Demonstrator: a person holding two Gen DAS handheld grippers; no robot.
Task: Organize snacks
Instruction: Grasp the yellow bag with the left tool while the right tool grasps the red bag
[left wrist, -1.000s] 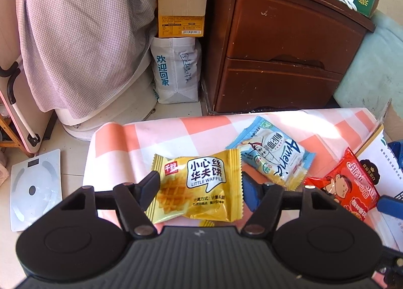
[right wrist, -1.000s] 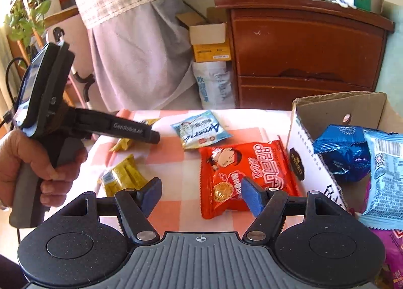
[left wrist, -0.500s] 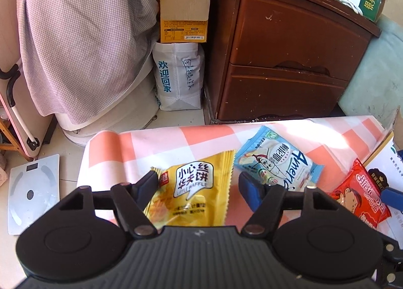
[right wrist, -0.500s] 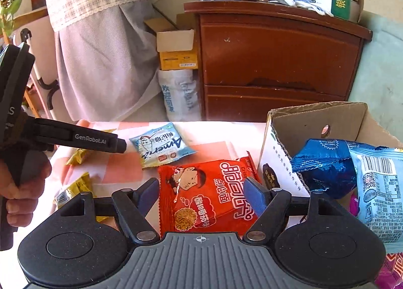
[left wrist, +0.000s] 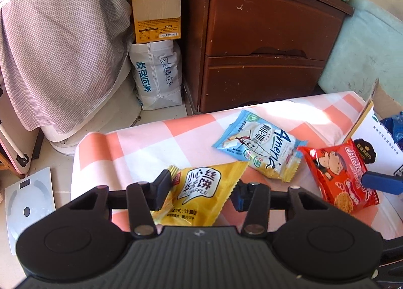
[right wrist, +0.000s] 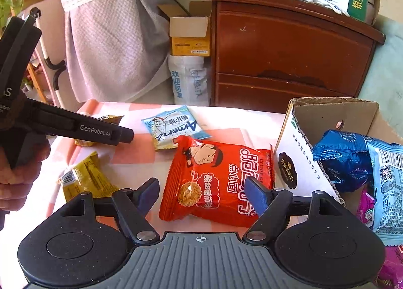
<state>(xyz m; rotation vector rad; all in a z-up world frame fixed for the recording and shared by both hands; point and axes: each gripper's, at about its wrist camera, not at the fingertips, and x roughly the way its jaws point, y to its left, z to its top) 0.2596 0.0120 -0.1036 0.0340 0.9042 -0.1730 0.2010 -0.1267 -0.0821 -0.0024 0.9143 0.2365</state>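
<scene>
Two pickups under way. Left gripper (left wrist: 200, 189) jaws closing on yellow foil waffle packet (left wrist: 201, 195) lying on checked cloth — pads seemingly touching. Right gripper (right wrist: 201, 194) opening astride red noodle-snack packet (right wrist: 219, 178), no grip. Next: lift, carry to open cardboard box (right wrist: 335, 112).

Layout on the table (left wrist: 141, 142): waffle packet (left wrist: 201, 195) nearest the left edge; Ameri packet (left wrist: 259, 145) behind and right of it; noodle packet (right wrist: 216, 180) right of both, touching the cardboard box (right wrist: 335, 112), which holds further snack bags (right wrist: 342, 160). Cabinet (left wrist: 264, 36) stands behind the table.
</scene>
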